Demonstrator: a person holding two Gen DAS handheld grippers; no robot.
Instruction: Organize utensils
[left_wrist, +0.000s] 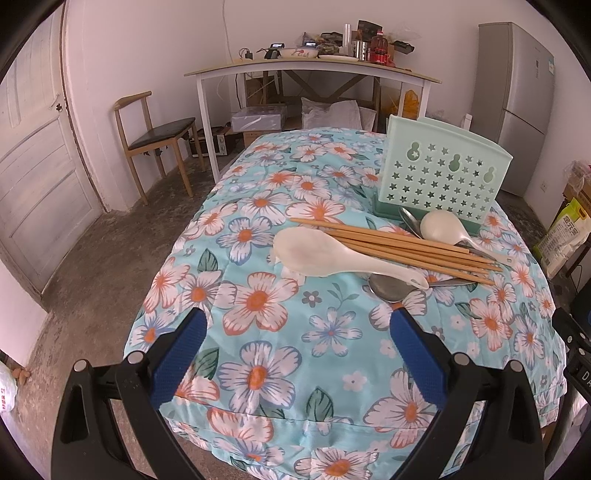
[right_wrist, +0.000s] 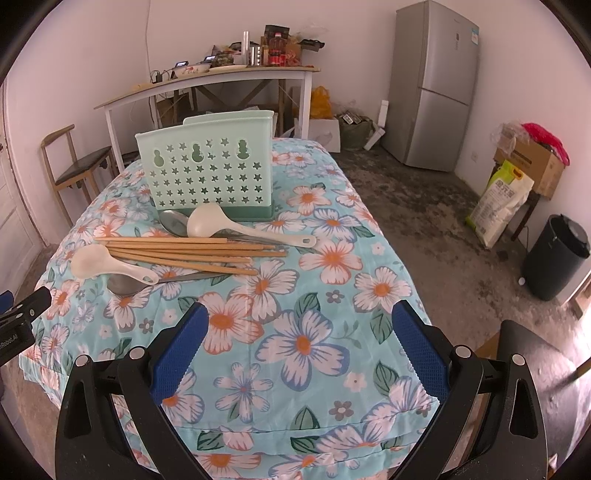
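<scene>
A table draped in a floral cloth (left_wrist: 325, 354) carries a loose pile of utensils in front of a mint-green utensil holder (left_wrist: 443, 173) that stands upright on a darker green base toward the far side of the table. The left gripper (left_wrist: 299, 325) hovers above the near part of the cloth with its blue-padded fingers (left_wrist: 181, 354) spread wide and nothing between them; its right fingertip comes close to the bowl of a metal spoon (left_wrist: 388, 290) without clearly touching it. The right gripper (right_wrist: 301, 321) is likewise spread wide and empty over the cloth, farther from the pile. A bundle of wooden chopsticks (left_wrist: 399, 245) lies flat across the middle of the pile. A white ceramic spoon (left_wrist: 332, 258) rests nearest the left gripper, bowl up, its handle crossing over the metal spoon beneath it. A second white spoon (left_wrist: 454, 230) lies just in front of the holder's base, its handle running over the chopstick ends, and another metal spoon (left_wrist: 412, 221) sits beside it, partly tucked under the white bowl. From the right wrist view the same holder (right_wrist: 210, 166) shows its star-shaped cutouts, and the chopsticks (right_wrist: 184, 253) fan out slightly toward the right. Behind the table stand a white-legged side table (left_wrist: 314, 72) loaded with clutter, a wooden chair (left_wrist: 155, 140) and a grey refrigerator (right_wrist: 436, 85).
</scene>
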